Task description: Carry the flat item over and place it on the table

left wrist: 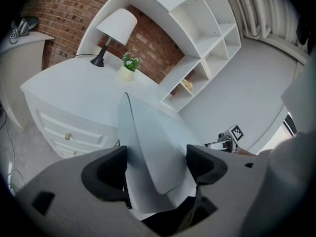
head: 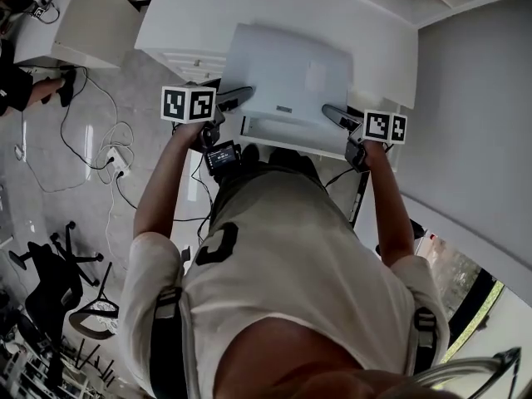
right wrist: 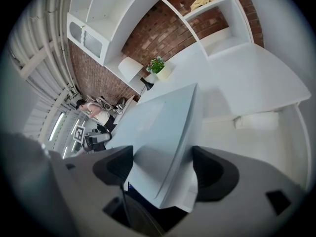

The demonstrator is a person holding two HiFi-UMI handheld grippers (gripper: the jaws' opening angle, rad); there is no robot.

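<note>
Jaws of left gripper (left wrist: 155, 168): clamped on the flat item (head: 287, 73), at its 8 o'clock corner in the head view. Jaws of right gripper (right wrist: 163, 171): clamped on the same item, at its 4 o'clock corner. Flat item: pale grey, roughly level, at 12 o'clock from the torso, overlapping the white table (head: 187, 19); contact cannot be told. On the table: lamp (left wrist: 116, 26), potted plant (left wrist: 129, 65).

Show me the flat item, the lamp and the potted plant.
flat item (head: 287, 73), head view, its top face.
lamp (left wrist: 117, 26), left gripper view, the shade.
potted plant (left wrist: 131, 61), left gripper view, the leaves.
</note>
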